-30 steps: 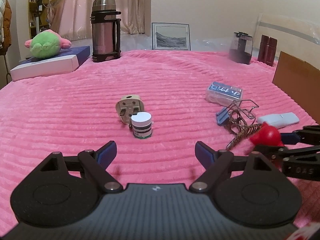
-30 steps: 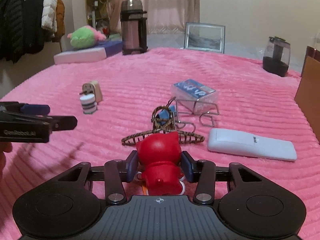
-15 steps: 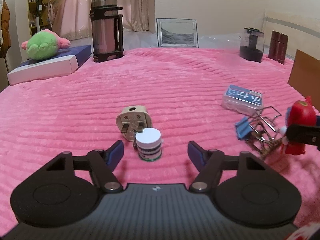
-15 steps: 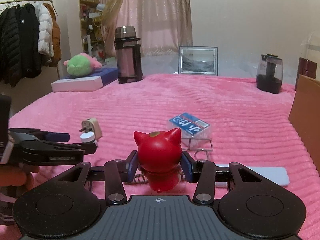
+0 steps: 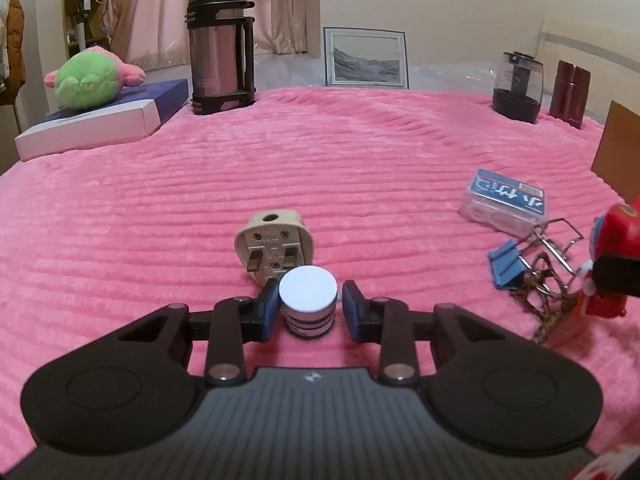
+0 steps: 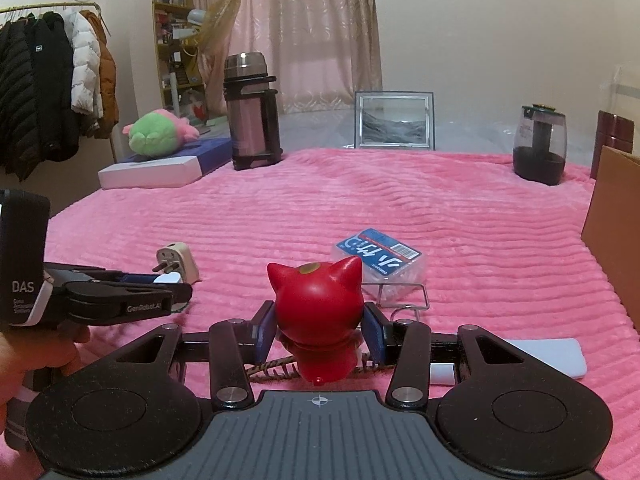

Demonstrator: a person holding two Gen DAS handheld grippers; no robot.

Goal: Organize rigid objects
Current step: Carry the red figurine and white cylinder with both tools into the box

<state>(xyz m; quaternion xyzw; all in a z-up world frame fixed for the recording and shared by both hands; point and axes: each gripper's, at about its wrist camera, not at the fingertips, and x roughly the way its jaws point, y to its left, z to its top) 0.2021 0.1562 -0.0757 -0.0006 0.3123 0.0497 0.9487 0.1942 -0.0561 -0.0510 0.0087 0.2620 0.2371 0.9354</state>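
While the right gripper (image 6: 318, 334) holds the red cat figurine (image 6: 318, 312) clamped and raised off the pink blanket (image 5: 320, 168), the left gripper (image 5: 308, 310) has just been closing around the white-capped jar (image 5: 307, 302) standing against the beige plug adapter (image 5: 274, 242). Its left pad touches the cap; a sliver of gap shows on the right. Next: complete the grip, lift clear of the adapter. Jar base hidden; label unreadable.

Glossy red plastic figurine (image 6: 318, 312) above ribbed plush pink blanket (image 6: 400, 208).
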